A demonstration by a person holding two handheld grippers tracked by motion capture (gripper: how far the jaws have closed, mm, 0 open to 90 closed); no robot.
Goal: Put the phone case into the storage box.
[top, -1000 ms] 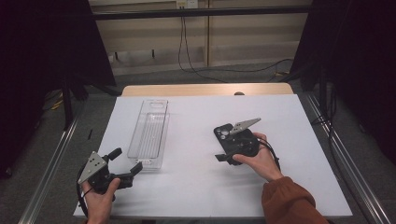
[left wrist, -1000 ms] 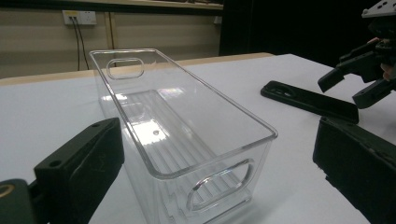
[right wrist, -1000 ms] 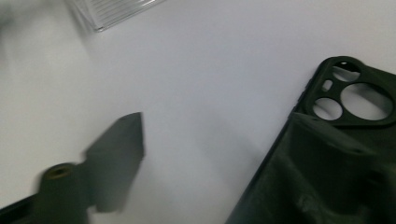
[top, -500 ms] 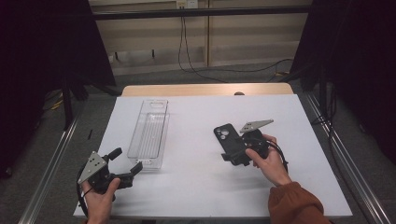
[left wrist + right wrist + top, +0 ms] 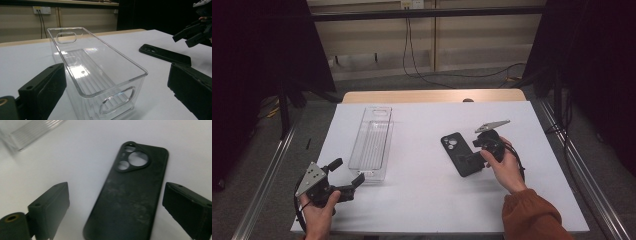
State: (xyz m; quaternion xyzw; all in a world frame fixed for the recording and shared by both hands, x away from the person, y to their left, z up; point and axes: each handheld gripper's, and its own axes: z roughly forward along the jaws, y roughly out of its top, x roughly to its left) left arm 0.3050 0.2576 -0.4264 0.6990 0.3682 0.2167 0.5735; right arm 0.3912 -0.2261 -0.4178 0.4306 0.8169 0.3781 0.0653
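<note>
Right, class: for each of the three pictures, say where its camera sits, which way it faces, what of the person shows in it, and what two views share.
High view: above the person's side, facing forward and down on the table; both hands show, holding the left gripper and right gripper.
Left gripper view: rides on the left gripper, facing along the clear bin; its open jaws show.
Right gripper view: rides on the right gripper, looking down at the phone case; its open jaws show.
Shared: all three show the phone case and the bin.
</note>
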